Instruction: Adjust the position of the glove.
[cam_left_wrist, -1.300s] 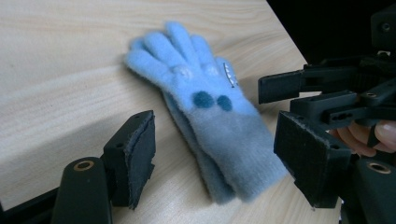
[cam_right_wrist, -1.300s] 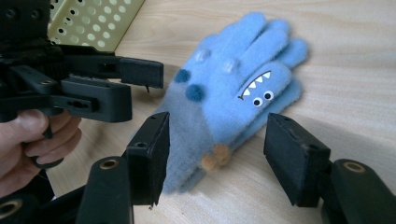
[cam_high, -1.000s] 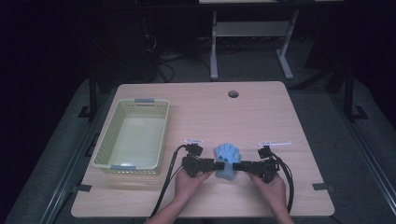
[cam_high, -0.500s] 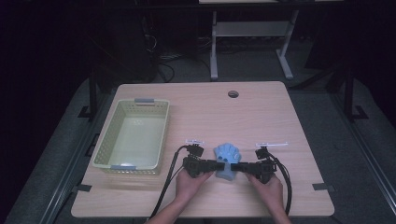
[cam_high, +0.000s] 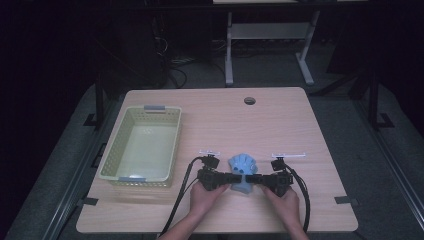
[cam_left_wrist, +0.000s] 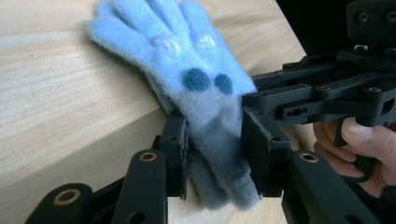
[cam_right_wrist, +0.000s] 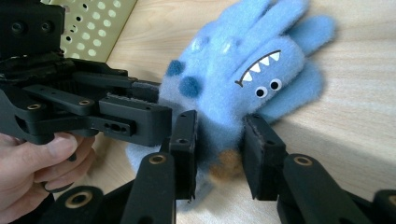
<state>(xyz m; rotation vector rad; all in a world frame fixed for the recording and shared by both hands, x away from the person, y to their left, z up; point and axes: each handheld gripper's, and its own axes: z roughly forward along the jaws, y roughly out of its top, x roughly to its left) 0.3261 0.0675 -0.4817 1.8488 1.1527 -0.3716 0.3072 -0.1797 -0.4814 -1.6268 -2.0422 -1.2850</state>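
Left hand-held gripper and right hand-held gripper, at the near edge of the surface, meet from opposite sides; the jaws of each have just been closing and now pinch the cuff of the blue monster glove lying flat between them. Farther left stands a pale green basket.

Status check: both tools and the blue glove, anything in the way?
Left tool and right tool both just closing, pads on blue glove cuff, one from each side. Glove flat on table. Basket at left, apart. Nothing blocking.
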